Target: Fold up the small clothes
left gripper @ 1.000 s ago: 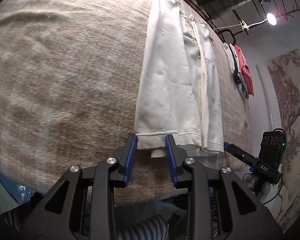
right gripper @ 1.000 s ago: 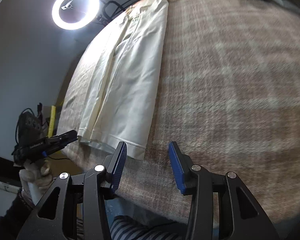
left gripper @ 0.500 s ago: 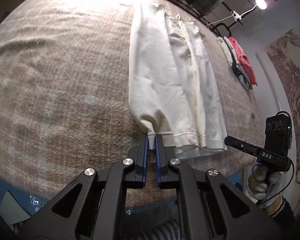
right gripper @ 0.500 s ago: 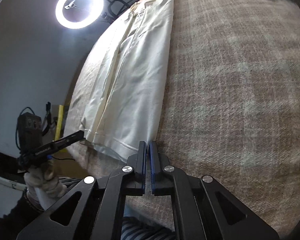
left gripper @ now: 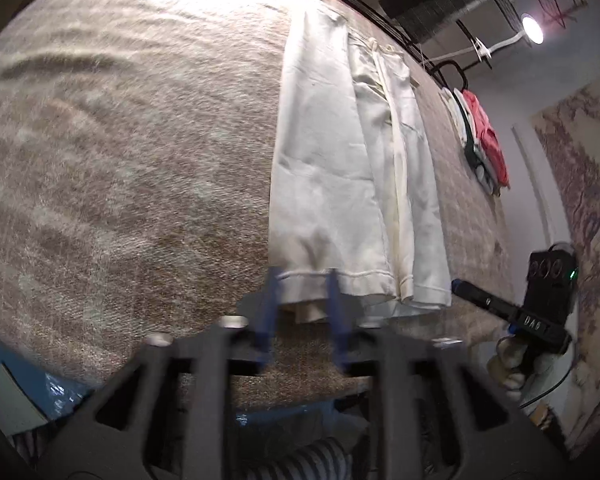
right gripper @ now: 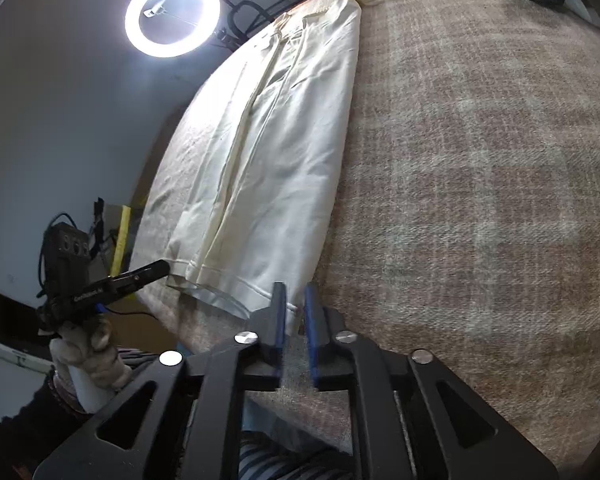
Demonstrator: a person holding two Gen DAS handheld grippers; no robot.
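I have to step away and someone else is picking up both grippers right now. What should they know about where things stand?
Left hand-held gripper: jaws have just been opening; open, near hem corner of the cream trousers between the pads, not pinched.
Right hand-held gripper: jaws have just been opening, gap narrow; the other hem corner sits between the pads, grip looks released.
Trousers lie lengthwise on the plaid blanket, legs folded one onto the other, hems nearest you, waistband at the far end.
Folded clothes are stacked at the far right.
Done: lengthwise fold.
Left: probably regrasp both hem corners, fold towards the waistband.
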